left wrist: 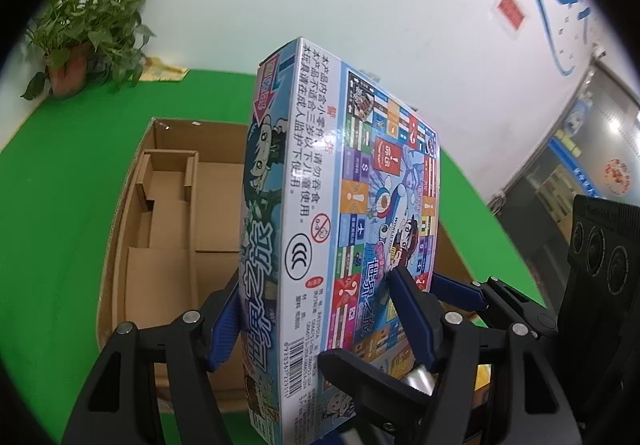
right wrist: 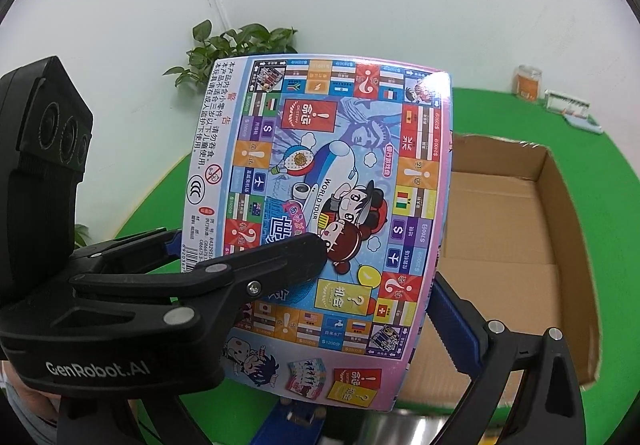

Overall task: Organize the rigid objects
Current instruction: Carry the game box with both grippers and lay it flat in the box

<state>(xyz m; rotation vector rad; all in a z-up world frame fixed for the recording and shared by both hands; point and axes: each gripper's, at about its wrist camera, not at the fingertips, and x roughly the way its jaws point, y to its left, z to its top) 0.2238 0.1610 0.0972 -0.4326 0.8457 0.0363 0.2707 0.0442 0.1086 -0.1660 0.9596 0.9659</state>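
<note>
A colourful board game box (left wrist: 316, 213) stands upright between the fingers of my left gripper (left wrist: 312, 297), which is shut on its two broad faces and holds it above an open cardboard box (left wrist: 168, 205). In the right wrist view the same game box (right wrist: 332, 205) fills the middle, with the left gripper's black finger lying across its printed face. My right gripper (right wrist: 352, 329) sits around the game box's lower part; one blue finger pad (right wrist: 456, 321) shows by its right edge, and its other finger is hidden. The cardboard box (right wrist: 516, 229) lies behind, to the right.
A green table (left wrist: 52, 229) carries a potted plant (left wrist: 84, 37) at the far left corner. The cardboard box has folded inserts inside (left wrist: 168, 173). A small orange jar (right wrist: 529, 82) and a flat packet (right wrist: 568, 105) stand at the table's far right. White walls lie behind.
</note>
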